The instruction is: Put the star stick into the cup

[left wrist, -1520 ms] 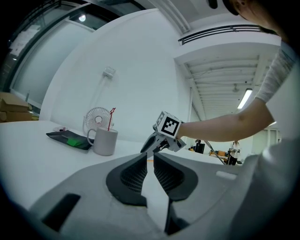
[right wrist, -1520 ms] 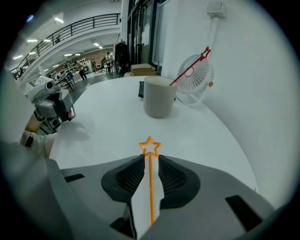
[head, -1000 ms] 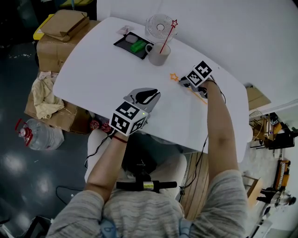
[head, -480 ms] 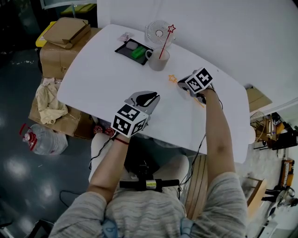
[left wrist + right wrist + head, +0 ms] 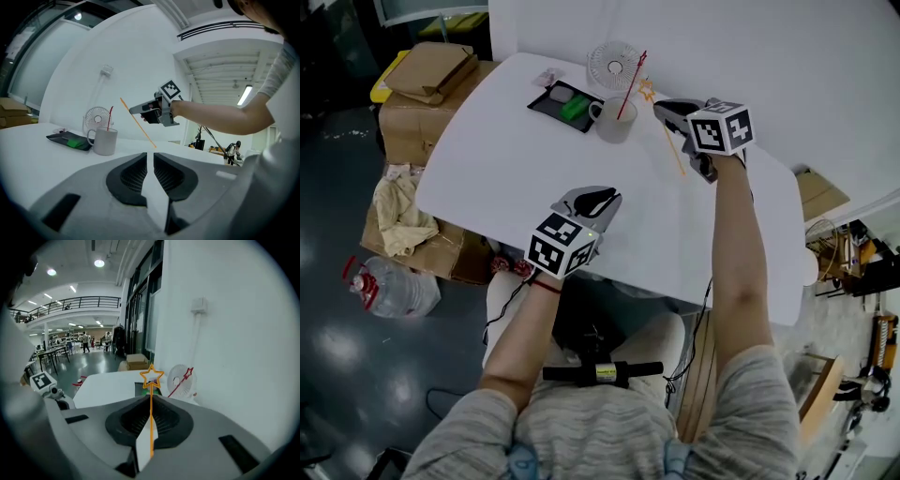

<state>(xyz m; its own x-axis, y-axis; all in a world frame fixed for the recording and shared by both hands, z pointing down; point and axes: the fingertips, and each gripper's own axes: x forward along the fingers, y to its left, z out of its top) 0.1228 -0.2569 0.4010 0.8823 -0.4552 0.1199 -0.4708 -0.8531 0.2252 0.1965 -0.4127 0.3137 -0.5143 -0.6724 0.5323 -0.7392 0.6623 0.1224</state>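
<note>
The orange star stick (image 5: 673, 145) is up off the white table (image 5: 506, 169), clamped in my right gripper (image 5: 667, 111), which is shut on its shaft. Its star (image 5: 649, 91) points toward the grey cup (image 5: 614, 120), just to the cup's right. In the right gripper view the stick (image 5: 151, 420) runs between the jaws, with its star (image 5: 152, 377) ahead. The cup (image 5: 105, 140) holds a red star stick (image 5: 631, 77). My left gripper (image 5: 592, 200) rests near the table's front edge, its jaws together and holding nothing.
A small white fan (image 5: 614, 64) stands behind the cup. A black tray (image 5: 553, 101) holding a green item lies left of it. Cardboard boxes (image 5: 431, 70) and a water bottle (image 5: 389, 286) are on the floor to the table's left.
My right gripper closed on the orange star stick, lifted it off the table and carried it up toward the cup. The left gripper stayed put.
</note>
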